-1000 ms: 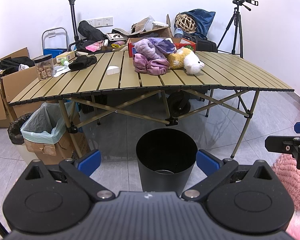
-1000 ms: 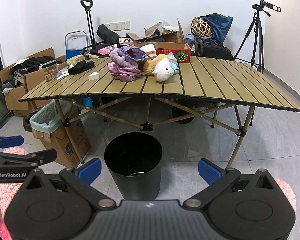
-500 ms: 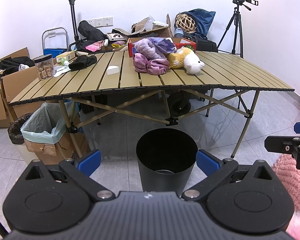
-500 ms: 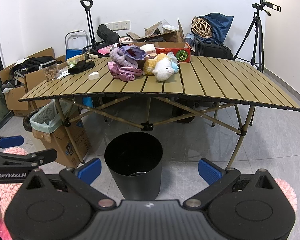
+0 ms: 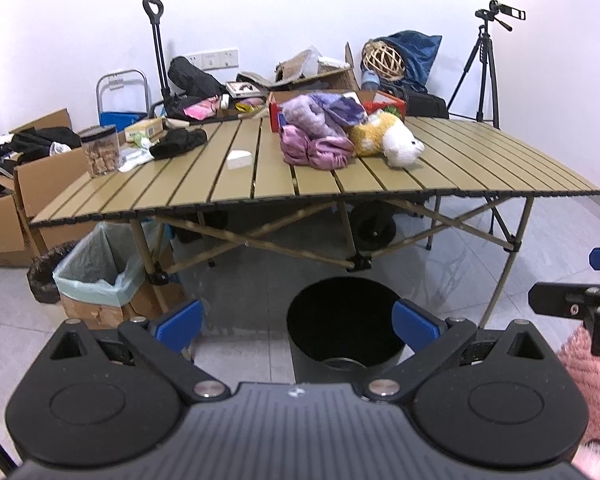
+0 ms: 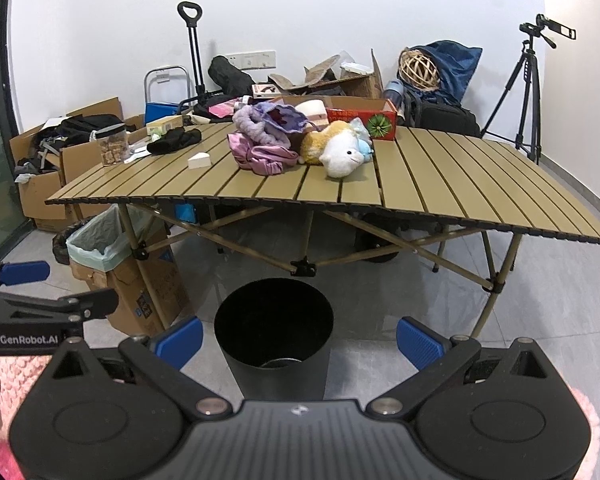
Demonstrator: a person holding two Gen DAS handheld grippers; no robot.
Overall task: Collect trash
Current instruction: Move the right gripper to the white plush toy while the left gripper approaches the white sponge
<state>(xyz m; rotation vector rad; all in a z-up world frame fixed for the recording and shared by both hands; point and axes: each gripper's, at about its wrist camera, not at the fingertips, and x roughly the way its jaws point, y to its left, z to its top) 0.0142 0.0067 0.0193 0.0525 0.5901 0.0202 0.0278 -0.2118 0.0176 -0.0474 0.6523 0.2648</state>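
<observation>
A slatted folding table (image 5: 460,160) spans the middle of the frame on crossed legs. On it, left of centre, stand a clear jar of snacks (image 5: 100,151), a black cloth (image 5: 178,143) and a small white wedge (image 5: 239,159). At centre lie purple and pink garments (image 5: 314,136) touching a yellow-and-white plush toy (image 5: 392,144), with a red box (image 6: 360,118) behind them.

My left gripper (image 5: 298,326) and right gripper (image 6: 300,336) are black with blue finger pads (image 6: 418,342). The bin (image 5: 344,330) ahead is black. The slatted table (image 5: 480,168) is tan. On it lie pink and purple cloths (image 5: 314,136), a yellow-and-white plush toy (image 5: 392,140), a small white piece (image 5: 239,159).
</observation>
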